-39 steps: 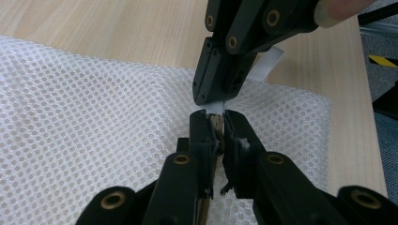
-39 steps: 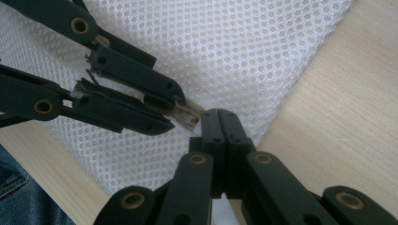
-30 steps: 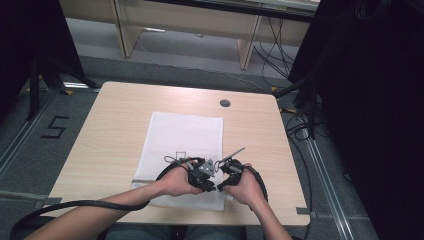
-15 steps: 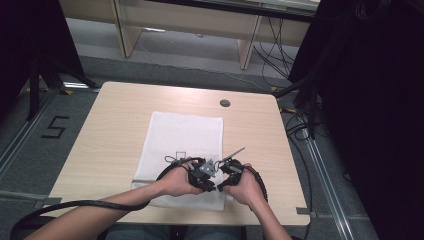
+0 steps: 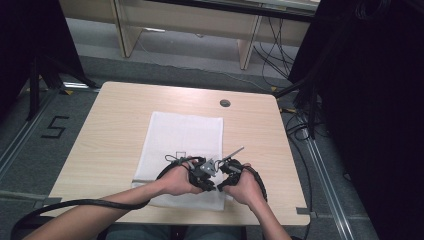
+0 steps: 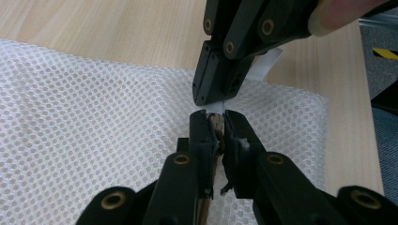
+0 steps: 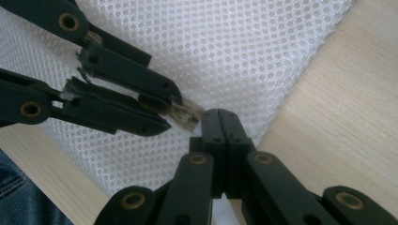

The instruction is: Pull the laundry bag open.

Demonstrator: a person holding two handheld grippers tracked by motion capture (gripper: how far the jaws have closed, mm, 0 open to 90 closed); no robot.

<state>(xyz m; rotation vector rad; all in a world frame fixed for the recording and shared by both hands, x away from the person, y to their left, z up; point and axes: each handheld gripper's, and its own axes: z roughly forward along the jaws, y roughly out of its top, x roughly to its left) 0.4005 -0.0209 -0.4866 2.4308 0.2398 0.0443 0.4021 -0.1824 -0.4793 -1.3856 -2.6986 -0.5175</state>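
The left gripper (image 5: 207, 172) squeezes a small brown stick-like thing (image 6: 216, 125) between its jaws, above the near end of the white mesh cloth (image 5: 182, 135) on the wooden table (image 5: 110, 125). Right beside it, tip to tip, the right gripper (image 5: 220, 172) is closed tight on a thin white strip (image 6: 266, 63). The strip's other end pokes out past the jaws.

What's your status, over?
Left gripper shut on a small brown piece. Right gripper shut on a thin white strip. Both tip to tip over the mesh mat. Nothing in the way.
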